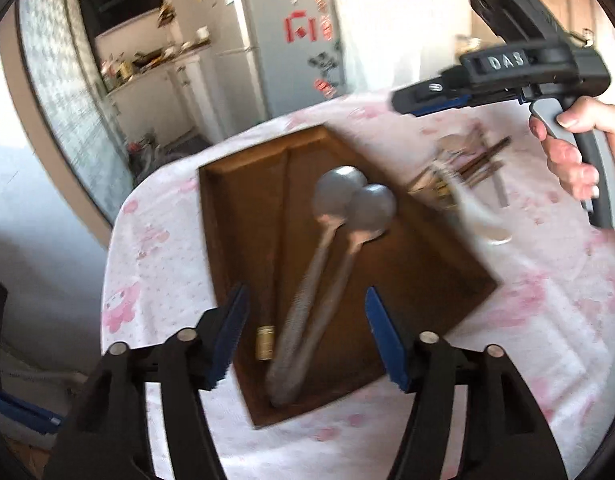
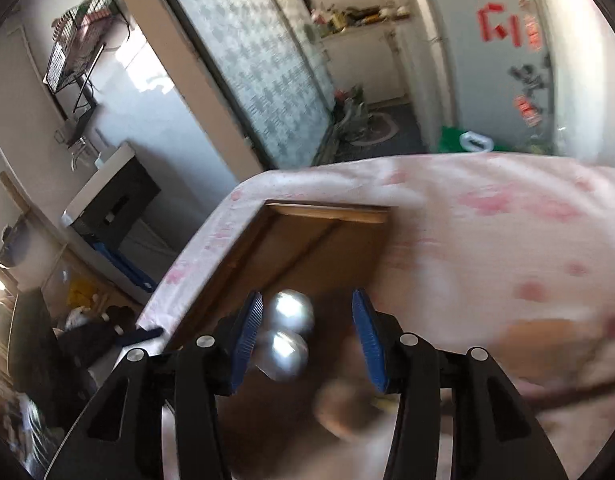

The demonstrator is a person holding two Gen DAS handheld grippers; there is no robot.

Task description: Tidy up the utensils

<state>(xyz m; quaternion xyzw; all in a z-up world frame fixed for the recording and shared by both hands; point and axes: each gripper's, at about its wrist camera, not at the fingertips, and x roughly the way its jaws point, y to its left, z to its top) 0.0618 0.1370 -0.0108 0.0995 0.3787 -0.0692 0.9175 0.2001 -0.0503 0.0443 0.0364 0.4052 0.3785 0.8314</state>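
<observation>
Item: wooden tray (image 1: 243, 216) with two metal spoons (image 1: 347, 216) — sorting under way.
Left to right, we noted the left gripper (image 1: 305, 336) spread and empty above the spoon handles, spoons lying in the tray's wide compartment, loose utensils (image 1: 463, 164) on the cloth, and the right gripper (image 2: 307, 344) parted, empty — best lowered squarely onto one piece.

Tray left compartment: the wooden tray (image 1: 243, 216) is bare there, passage free.
Tray right compartment: two spoons (image 1: 339, 216) lie lengthwise, blocking the floor.
Tablecloth (image 1: 547, 320) right of tray: near part bare; the utensil pile (image 1: 459, 168) crowds the far right corner.
</observation>
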